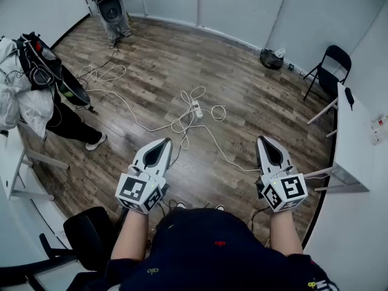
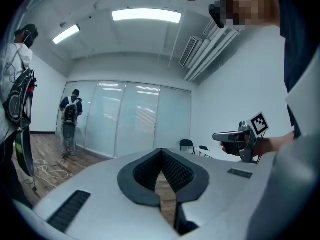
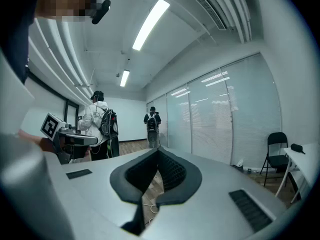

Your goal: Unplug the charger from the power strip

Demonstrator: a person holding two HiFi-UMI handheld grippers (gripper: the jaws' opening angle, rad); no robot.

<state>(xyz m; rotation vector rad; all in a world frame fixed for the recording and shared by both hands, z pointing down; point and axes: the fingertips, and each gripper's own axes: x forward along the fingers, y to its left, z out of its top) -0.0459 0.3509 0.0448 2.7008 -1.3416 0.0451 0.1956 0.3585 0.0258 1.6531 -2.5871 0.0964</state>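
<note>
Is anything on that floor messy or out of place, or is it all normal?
Yes: the white cables sprawl in loose loops and tangles across the wooden floor, spreading out from the power strip in the middle of the room. That looks like a tripping hazard. Nothing appears spilled or broken.

left gripper (image 1: 166,141), right gripper (image 1: 262,139): level, jaws together

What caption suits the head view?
Left gripper and right gripper, both shut, face the power strip on the floor.
</note>
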